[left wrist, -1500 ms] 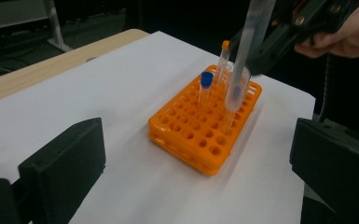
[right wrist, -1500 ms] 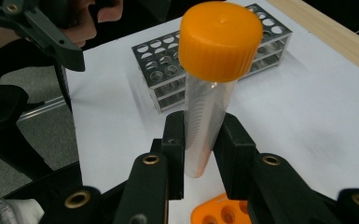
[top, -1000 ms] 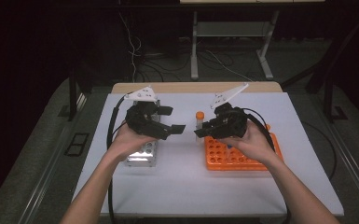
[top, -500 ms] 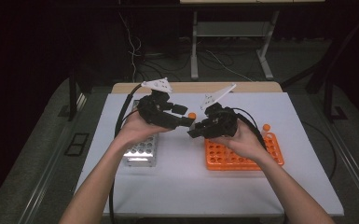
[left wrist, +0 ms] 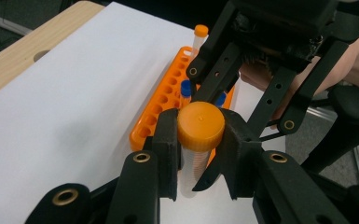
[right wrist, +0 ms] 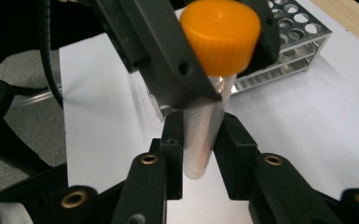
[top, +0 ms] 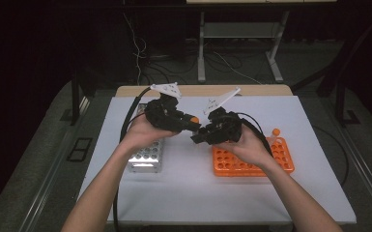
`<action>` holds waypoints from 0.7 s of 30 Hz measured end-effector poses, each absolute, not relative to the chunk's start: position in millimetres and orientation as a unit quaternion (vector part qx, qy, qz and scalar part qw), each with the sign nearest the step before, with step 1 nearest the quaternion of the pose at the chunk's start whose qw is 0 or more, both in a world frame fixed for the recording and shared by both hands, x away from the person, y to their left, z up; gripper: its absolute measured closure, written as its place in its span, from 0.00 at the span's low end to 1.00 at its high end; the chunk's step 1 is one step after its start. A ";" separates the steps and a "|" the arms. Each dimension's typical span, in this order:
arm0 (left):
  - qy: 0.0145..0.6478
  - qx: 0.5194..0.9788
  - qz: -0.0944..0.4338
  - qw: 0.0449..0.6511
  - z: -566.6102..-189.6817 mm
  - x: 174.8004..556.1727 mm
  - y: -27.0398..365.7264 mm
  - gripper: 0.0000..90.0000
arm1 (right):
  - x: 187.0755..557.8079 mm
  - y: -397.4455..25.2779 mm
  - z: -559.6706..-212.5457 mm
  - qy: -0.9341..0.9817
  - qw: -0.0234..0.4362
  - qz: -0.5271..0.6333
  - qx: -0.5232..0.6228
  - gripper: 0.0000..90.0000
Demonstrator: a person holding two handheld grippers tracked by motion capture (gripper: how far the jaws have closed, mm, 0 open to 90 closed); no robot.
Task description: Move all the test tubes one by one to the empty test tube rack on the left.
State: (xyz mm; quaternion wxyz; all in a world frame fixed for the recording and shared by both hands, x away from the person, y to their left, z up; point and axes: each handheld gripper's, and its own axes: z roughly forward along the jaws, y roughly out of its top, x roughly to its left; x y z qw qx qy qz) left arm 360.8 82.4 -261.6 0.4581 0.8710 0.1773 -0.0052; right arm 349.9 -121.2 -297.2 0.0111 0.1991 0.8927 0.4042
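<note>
Both hands have closed in since the earlier frame and now meet above the white bench point(top: 183, 193) at mid-frame. Between them hangs the clear plastic tube with an orange screw cap point(left wrist: 200, 128): the left hand-held gripper point(left wrist: 200, 154) clamps it just under the cap, the right hand-held gripper point(right wrist: 200, 149) brackets its lower end, apparently gripping. Its long axis runs roughly upright, and the orange rack point(top: 280, 159) lies lower right.

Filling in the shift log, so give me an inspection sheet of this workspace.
Surface: white table top, wooden strip at its far edge.
Job's things: orange-capped tube held above the table between both grippers; orange rack; metal rack.
Clutter: nothing seen.
Grippers: left gripper shut on the tube at its cap; right gripper shut on its lower body.
Cables: black cable trails from the left gripper.
Surroundings: dark floor, table legs and loose wires behind.
</note>
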 end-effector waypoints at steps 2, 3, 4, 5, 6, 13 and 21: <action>0.180 0.870 -0.001 0.458 -259.6 362.0 85.4 0.77 | 349.9 -125.4 -294.4 0.887 0.014 0.414 0.204 0.74; 0.181 0.870 0.000 0.458 -258.7 362.7 86.8 0.77 | 349.8 -126.9 -293.3 0.886 0.016 0.416 0.205 0.72; 0.183 0.870 0.002 0.459 -257.8 363.7 88.4 0.77 | 349.8 -129.0 -292.0 0.884 0.017 0.419 0.207 0.70; 0.187 0.869 0.004 0.458 -256.8 364.8 90.2 0.77 | 349.8 -129.0 -292.0 0.884 0.017 0.419 0.207 0.70; 0.190 0.870 0.008 0.455 -255.3 366.6 92.8 0.77 | 349.2 -134.9 -288.4 0.879 0.019 0.426 0.215 0.66; 0.210 0.871 0.025 0.444 -248.4 378.8 108.0 0.77 | 346.5 -153.8 -278.6 0.868 0.033 0.438 0.233 0.50; 0.237 0.861 0.049 0.447 -239.8 398.5 128.6 0.77 | 336.5 -187.4 -266.3 0.847 0.070 0.448 0.278 0.12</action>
